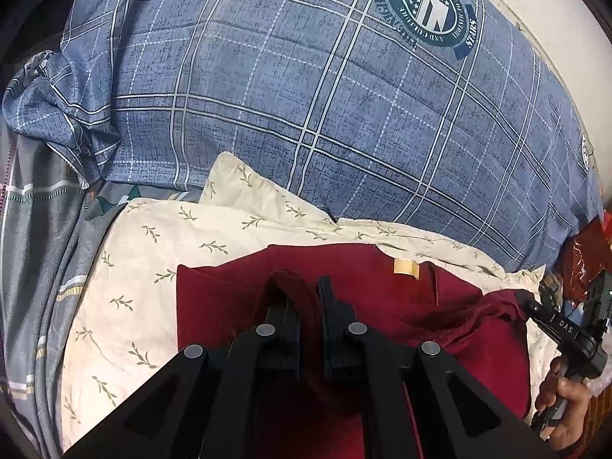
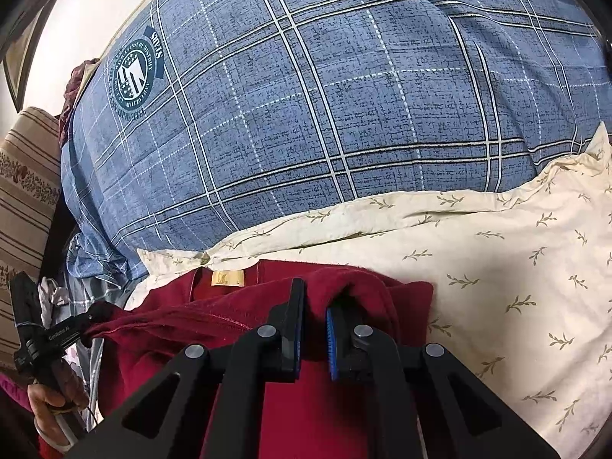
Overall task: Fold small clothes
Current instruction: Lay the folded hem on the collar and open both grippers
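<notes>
A cream pillowcase printed with small olive sprigs [image 1: 153, 252] forms the working surface; behind it a bulky blue quilt with a white-and-dark check [image 1: 306, 95] rises against a pale wall [image 2: 95, 11], a round green emblem [image 1: 424, 4] being printed on its far part. A beige striped fabric [image 2: 26, 191] is seen at the far left of the right wrist view. A dark red knitted garment with a tan neck label [image 1: 420, 298] is spread on the pillowcase, close before both cameras. The left gripper [image 1: 308, 298] is closed on a raised fold of this garment, the cloth being pinched between its black fingers. The right gripper [image 2: 315, 300] is likewise clamped narrowly on a bunched fold near the garment's right edge, the blue pad [image 2: 331, 338] being partly exposed. Each handle is held in a hand [image 1: 566, 401].
</notes>
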Demonstrator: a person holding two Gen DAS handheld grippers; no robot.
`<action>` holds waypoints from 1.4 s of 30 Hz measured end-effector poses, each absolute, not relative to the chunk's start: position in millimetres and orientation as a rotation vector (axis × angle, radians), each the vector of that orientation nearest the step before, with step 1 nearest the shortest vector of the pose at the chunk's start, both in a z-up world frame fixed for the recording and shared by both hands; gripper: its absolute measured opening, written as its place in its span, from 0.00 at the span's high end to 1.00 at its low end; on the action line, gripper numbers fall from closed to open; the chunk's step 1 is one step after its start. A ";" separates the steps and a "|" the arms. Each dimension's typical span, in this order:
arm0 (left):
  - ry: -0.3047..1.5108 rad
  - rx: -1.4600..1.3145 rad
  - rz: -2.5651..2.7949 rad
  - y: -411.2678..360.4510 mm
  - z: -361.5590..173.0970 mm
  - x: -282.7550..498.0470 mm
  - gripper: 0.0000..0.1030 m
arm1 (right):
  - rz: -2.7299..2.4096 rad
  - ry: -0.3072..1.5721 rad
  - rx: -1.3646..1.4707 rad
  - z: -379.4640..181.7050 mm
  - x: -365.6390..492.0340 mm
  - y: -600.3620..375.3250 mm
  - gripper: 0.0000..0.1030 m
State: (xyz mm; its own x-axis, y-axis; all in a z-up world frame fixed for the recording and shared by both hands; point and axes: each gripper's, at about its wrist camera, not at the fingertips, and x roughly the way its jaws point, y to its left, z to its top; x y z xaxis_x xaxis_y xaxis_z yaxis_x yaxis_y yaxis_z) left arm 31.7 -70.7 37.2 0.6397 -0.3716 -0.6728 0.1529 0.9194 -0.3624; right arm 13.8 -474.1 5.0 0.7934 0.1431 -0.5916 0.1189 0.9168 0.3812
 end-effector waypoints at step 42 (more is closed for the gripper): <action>0.708 -0.398 -0.247 -33.9 44.8 35.0 0.20 | -0.081 0.799 0.212 -13.9 76.5 -442.6 0.41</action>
